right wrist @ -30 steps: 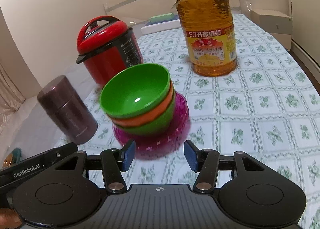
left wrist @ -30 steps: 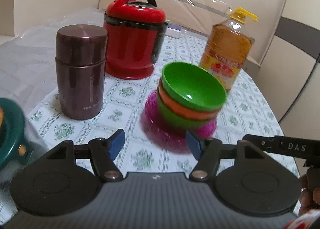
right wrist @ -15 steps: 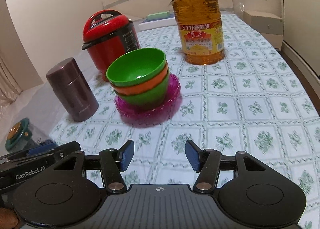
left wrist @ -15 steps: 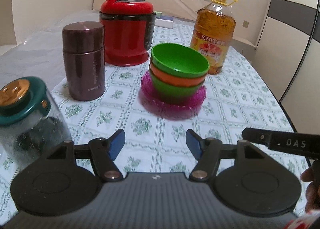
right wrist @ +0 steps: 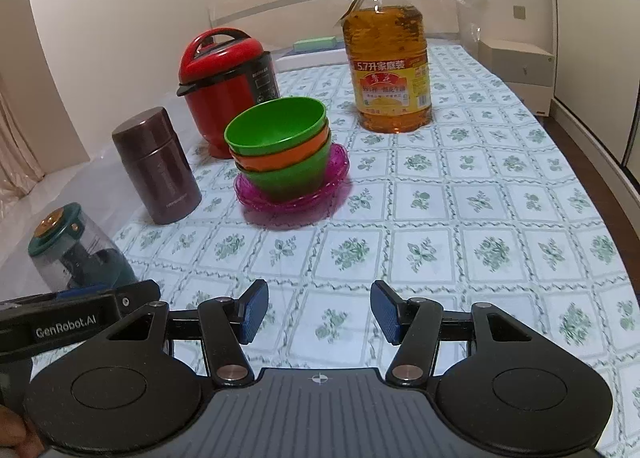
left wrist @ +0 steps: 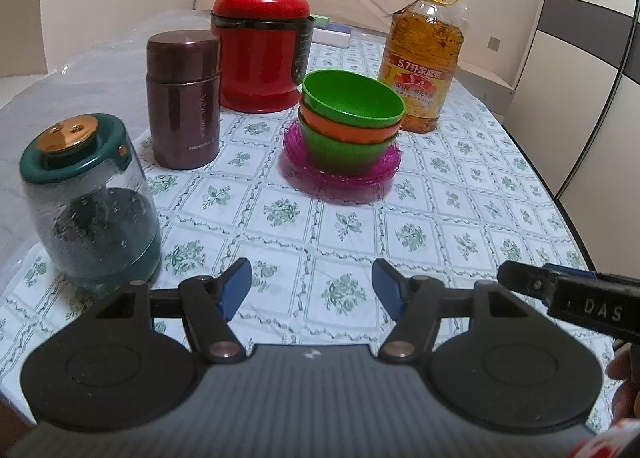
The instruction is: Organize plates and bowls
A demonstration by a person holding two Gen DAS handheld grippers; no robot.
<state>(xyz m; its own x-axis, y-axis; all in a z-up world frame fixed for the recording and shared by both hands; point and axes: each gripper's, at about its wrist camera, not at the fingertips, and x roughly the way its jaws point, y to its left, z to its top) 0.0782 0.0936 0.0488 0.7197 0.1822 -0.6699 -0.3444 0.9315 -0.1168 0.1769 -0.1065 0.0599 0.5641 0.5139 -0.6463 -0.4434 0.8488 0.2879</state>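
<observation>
Three nested bowls [left wrist: 350, 120] [right wrist: 282, 146], green over orange over green, stand on a stack of translucent magenta plates [left wrist: 340, 174] [right wrist: 292, 194] in the middle of the table. My left gripper [left wrist: 312, 288] is open and empty, well short of the stack, over the patterned cloth. Likewise open with nothing between its blue pads, my right gripper [right wrist: 318, 312] hovers near the table's front. Each gripper's side shows at the edge of the other's view.
Left of the stack stand a maroon flask [left wrist: 184, 98] [right wrist: 158, 166] and a green-lidded glass jar [left wrist: 88, 202] [right wrist: 76, 254]. A red cooker [left wrist: 260, 46] [right wrist: 228, 78] and an oil bottle [left wrist: 422, 58] [right wrist: 388, 58] stand behind. The table edge [left wrist: 568, 214] curves at right.
Both grippers have drawn back from the bowl stack, which now looks smaller and farther. The glass jar has come fully into view at left. Jaws stay open.
</observation>
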